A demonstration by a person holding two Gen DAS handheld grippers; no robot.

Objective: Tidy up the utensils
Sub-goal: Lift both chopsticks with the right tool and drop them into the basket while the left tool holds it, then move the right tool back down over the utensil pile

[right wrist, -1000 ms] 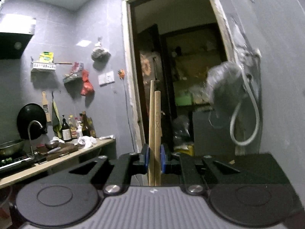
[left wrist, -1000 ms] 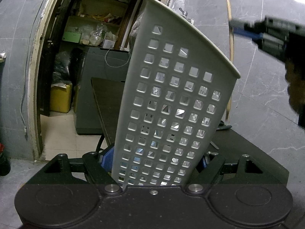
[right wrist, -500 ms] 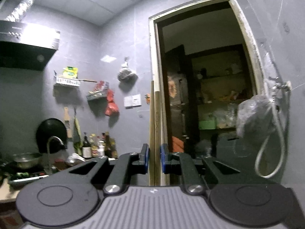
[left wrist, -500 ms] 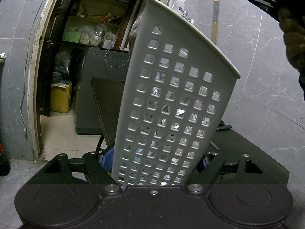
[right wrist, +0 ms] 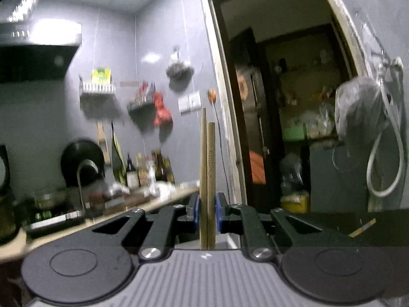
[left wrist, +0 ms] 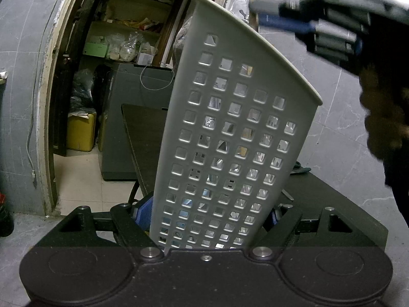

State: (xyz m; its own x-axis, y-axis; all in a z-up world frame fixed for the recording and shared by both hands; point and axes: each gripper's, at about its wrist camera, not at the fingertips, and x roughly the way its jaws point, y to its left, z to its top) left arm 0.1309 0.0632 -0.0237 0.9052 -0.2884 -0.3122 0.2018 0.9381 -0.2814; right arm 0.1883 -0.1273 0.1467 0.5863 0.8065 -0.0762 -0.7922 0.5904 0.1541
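Observation:
My left gripper (left wrist: pixel 207 217) is shut on a tall white perforated utensil holder (left wrist: pixel 230 133), held upright and leaning slightly right above a dark table (left wrist: pixel 143 133); shiny cutlery glints through its square holes. My right gripper (right wrist: pixel 207 208) is shut on a pair of wooden chopsticks (right wrist: pixel 207 168) that stand upright between its blue pads. In the left wrist view that right gripper (left wrist: pixel 258 12) hovers at the top right, just above the holder's rim, with the chopsticks (left wrist: pixel 253 2) hanging down behind the rim. A gloved hand (left wrist: pixel 383 117) holds it.
A doorway (left wrist: pixel 107 76) opens onto a storage room with shelves, a grey cabinet and a yellow can. In the right wrist view, a kitchen counter (right wrist: pixel 102 202) with bottles, a tap and a pan lies left; a bag and hose (right wrist: pixel 368 128) hang right.
The right gripper has swung left with the chopsticks, from beside the holder to just above its rim. The left gripper and holder stayed still.

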